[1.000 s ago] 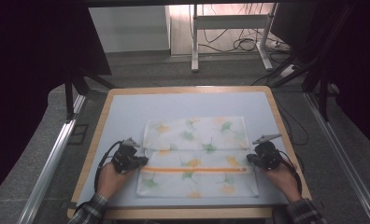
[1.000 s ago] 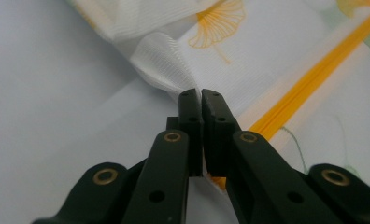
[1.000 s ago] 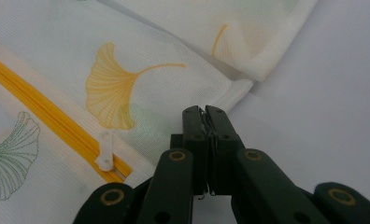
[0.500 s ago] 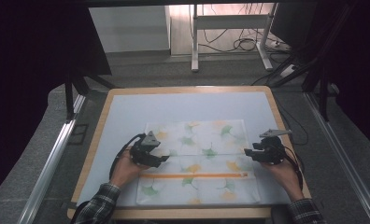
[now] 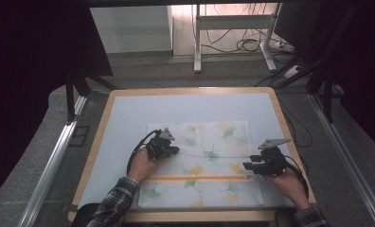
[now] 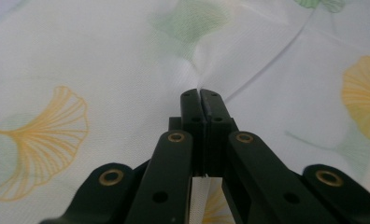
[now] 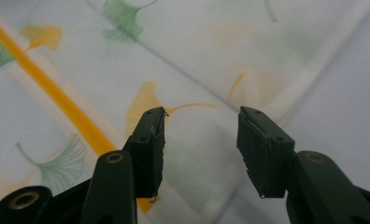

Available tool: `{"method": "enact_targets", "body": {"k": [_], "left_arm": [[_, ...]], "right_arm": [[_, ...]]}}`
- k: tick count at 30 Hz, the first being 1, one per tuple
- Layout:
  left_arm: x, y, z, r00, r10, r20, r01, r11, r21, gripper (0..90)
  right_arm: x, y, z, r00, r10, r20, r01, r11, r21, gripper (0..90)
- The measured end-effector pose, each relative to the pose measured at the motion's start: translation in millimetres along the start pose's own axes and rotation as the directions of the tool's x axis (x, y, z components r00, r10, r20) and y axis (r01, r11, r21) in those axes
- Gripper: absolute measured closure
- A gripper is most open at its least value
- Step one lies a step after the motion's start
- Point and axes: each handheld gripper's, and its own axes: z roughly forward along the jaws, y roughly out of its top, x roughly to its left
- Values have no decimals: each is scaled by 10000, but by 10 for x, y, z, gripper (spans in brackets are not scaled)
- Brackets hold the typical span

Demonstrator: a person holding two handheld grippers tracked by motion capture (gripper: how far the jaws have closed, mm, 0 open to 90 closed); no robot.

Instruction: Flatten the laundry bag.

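1. The ginkgo-print cloth (image 5: 202, 163) lies flat on the table (image 5: 129, 118); folding is under way.
2. The left gripper (image 6: 200, 92) has just been closing and pinches a cloth fold.
3. The right gripper (image 7: 199, 128) hovers, jaws apart, over the cloth's edge.
4. Next, it probably needs to clamp there.

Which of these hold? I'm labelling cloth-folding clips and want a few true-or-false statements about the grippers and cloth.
1. The left gripper is shut on the ginkgo-print cloth. True.
2. The right gripper pinches a fold. False: its jaws stand open with nothing between them.
3. An orange stripe runs across the cloth. True.
4. The cloth hangs off the table. False: it lies flat on it.
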Motion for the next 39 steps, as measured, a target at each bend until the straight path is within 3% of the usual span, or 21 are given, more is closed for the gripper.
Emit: {"method": "enact_targets", "body": {"k": [5,6,9,11,15,16,18,19,20,21,24,25,28,30,31,32,33,34,36,39], "left_arm": [[116,197,-131,9995,-321,46,323,9981,-518,900],[202,313,-190,9990,-420,-120,412,9972,-625,900],[300,426,-240,9979,-553,-342,526,9958,-751,900],[484,595,-304,9940,-749,-791,692,9950,-725,900],[710,751,-305,9865,-1076,-1234,1011,9932,-577,898],[710,751,-305,9865,-1076,-1234,1011,9932,-577,897],[868,849,-249,9789,-1122,-1706,1091,9936,-280,896],[868,849,-249,9789,-1122,-1706,1091,9936,-280,896],[961,914,-205,9737,-1220,-1926,1199,9925,-227,895],[961,914,-205,9737,-1220,-1926,1199,9925,-227,895],[1151,1061,-161,9642,-1473,-2207,1454,9891,-248,891],[1151,1061,-161,9642,-1473,-2207,1454,9891,-248,889],[1344,1168,-162,9378,-1863,-2929,1855,9822,-307,843],[1451,1182,-186,9186,-2303,-3211,2268,9727,-489,810],[1451,1182,-186,9186,-2303,-3211,2268,9727,-489,790],[1489,1180,-199,9103,-2451,-3335,2392,9692,-592,790],[1537,1166,-226,8985,-2593,-3543,2514,9654,-690,728],[1543,1148,-247,8907,-2642,-3701,2561,9640,-719,696],[1543,1128,-267,8901,-2610,-3737,2516,9649,-747,683],[1545,1070,-342,8787,-2366,-4147,2296,9709,-676,644]], "right_arm": [[77,3,82,9993,-355,-81,358,9986,396,516],[87,-1,117,9985,-554,-20,554,9968,579,509],[76,-11,141,9983,-578,9,576,9959,696,503],[71,-14,140,9984,-570,3,569,9961,671,499],[73,-23,150,9979,-645,-26,645,9961,604,478],[73,-23,150,9979,-645,-26,645,9961,604,478],[76,-30,156,9973,-732,-54,734,9957,560,469],[76,-32,157,9972,-747,-56,749,9957,544,469],[71,-36,159,9968,-793,-76,796,9955,508,469],[70,-39,159,9968,-798,-86,801,9956,487,470],[74,-46,158,9970,-769,-74,771,9960,449,470],[75,-48,159,9968,-795,-76,798,9959,434,470],[77,-55,158,9964,-852,-52,853,9956,393,470],[74,-61,158,9962,-869,-63,871,9956,361,468],[66,-63,157,9961,-882,-95,885,9955,335,468],[66,-63,157,9961,-882,-95,885,9955,335,468],[57,-67,154,9972,-724,-174,729,9969,298,468],[54,-68,153,9974,-692,-201,697,9972,279,468],[54,-70,153,9973,-705,-200,710,9971,272,468],[60,-66,156,9968,-783,-168,787,9965,291,468]]}}
